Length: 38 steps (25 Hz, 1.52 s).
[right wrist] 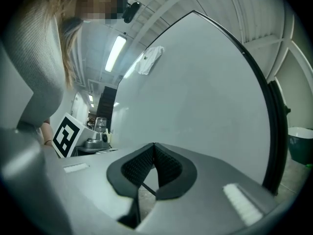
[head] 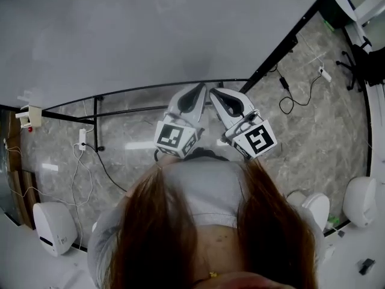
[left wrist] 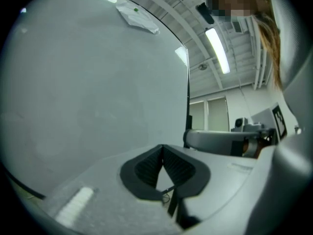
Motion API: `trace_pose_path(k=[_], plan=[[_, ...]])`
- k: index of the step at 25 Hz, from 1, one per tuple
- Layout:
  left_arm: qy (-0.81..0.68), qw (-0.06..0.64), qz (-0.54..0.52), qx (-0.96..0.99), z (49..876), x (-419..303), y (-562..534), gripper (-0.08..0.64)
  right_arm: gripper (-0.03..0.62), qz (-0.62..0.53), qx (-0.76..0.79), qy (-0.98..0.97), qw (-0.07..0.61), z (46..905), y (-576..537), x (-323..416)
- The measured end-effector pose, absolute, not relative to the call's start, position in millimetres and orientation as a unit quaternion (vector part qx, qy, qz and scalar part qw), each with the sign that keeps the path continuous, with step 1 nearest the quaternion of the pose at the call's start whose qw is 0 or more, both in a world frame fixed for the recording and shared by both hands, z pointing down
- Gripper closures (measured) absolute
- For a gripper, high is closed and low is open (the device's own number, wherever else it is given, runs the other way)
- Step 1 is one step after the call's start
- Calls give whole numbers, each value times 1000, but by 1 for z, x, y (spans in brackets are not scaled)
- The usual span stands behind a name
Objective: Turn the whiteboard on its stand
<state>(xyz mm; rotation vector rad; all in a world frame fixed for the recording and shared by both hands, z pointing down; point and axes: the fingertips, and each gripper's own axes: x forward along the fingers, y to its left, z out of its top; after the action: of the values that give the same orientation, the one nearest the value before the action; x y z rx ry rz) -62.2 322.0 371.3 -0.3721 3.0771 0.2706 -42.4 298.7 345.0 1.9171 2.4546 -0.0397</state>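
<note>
A grey marbled floor (head: 337,131) carried a looped black cable (head: 298,98) and a white power strip (head: 82,138). White rounded containers (head: 54,227) stood near the lower edge. A black office chair (head: 361,65) stood at the right, and a ceiling light tube (left wrist: 217,50) glowed overhead.

We note a large whiteboard (head: 150,35), its face blank and grey-white, edged by a thin black frame (head: 283,46). It fills the upper left of the head view, with its lower edge just ahead of us and one corner off to the right. A white scrap (right wrist: 149,60) clings near its top edge. Black bars of the stand (head: 67,117) show below the board, over a pale stone floor (head: 313,137). We cannot judge its tilt.
</note>
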Motion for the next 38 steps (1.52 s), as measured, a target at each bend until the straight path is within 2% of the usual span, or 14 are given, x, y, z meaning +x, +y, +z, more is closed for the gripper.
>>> trace_pose_path(k=[4, 8, 9, 10, 11, 12, 15, 18, 22, 23, 24, 27, 30, 38], plan=[[990, 13, 70, -121, 373, -63, 313, 558, 588, -28, 645, 761, 64, 309, 256, -46], [989, 10, 82, -122, 378, -64, 317, 558, 583, 34, 663, 739, 113, 246, 193, -93], [989, 11, 83, -124, 378, -65, 317, 558, 485, 54, 668, 730, 134, 219, 184, -107], [989, 11, 83, -125, 378, -64, 315, 558, 281, 75, 673, 720, 156, 192, 180, -120], [988, 10, 82, -127, 379, -64, 313, 558, 219, 89, 676, 712, 166, 174, 174, -135], [988, 7, 82, -129, 380, -64, 311, 558, 220, 91, 680, 711, 158, 170, 162, -156], [988, 3, 82, -129, 382, -62, 308, 558, 120, 56, 722, 682, 102, 182, 150, -211], [989, 2, 82, -123, 382, -61, 305, 558, 75, -7, 789, 612, 57, 186, 174, -229], [990, -4, 89, -113, 388, -55, 319, 558, 77, -53, 842, 537, 5, 195, 213, -227], [990, -5, 90, -110, 390, -53, 324, 558, 98, -43, 853, 520, -12, 201, 223, -223], [990, -5, 91, -106, 392, -51, 329, 558, 175, -22, 864, 503, -26, 207, 231, -218], [991, -3, 89, -98, 393, -47, 338, 558, 475, 27, 880, 473, -33, 219, 237, -211], [991, 4, 88, -100, 391, -47, 338, 558, 530, 41, 893, 448, -14, 219, 234, -205], [988, -21, 73, -135, 381, -78, 308, 558, 535, 34, 896, 443, -21, 221, 231, -207]])
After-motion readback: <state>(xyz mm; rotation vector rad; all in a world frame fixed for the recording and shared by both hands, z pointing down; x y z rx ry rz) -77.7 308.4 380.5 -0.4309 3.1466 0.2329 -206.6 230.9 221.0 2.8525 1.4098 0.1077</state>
